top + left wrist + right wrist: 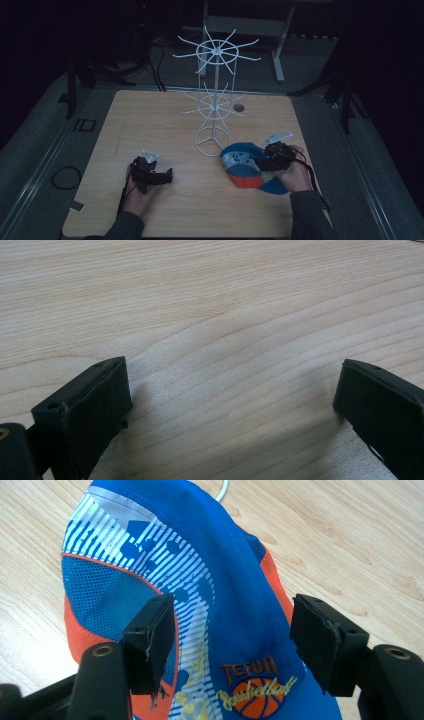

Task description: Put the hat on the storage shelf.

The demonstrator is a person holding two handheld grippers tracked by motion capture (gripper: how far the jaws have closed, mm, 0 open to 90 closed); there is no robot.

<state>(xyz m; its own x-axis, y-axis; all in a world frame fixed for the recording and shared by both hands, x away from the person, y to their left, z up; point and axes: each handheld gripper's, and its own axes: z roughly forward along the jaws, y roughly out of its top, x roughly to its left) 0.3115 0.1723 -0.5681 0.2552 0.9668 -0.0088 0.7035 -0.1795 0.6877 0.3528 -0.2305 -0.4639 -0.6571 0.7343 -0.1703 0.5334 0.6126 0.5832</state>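
A blue and orange cap (244, 167) with white stripes and a basketball logo lies on the wooden table (150, 120), just right of the base of a white wire display stand (215, 100). My right gripper (263, 161) reaches over the cap from the right. In the right gripper view the cap's crown (220, 575) rises between the two black jaws, which stand apart on either side of it; the right gripper (232, 630) is open. My left gripper (167, 176) rests low at the table's front left, and in its own view the left gripper (230, 390) is open over bare wood.
The stand has two tiers of radiating wire arms and a ring base (212, 141) near the table's middle. A small dark round object (239, 107) lies behind it. Cables (65, 176) and dark floor surround the table.
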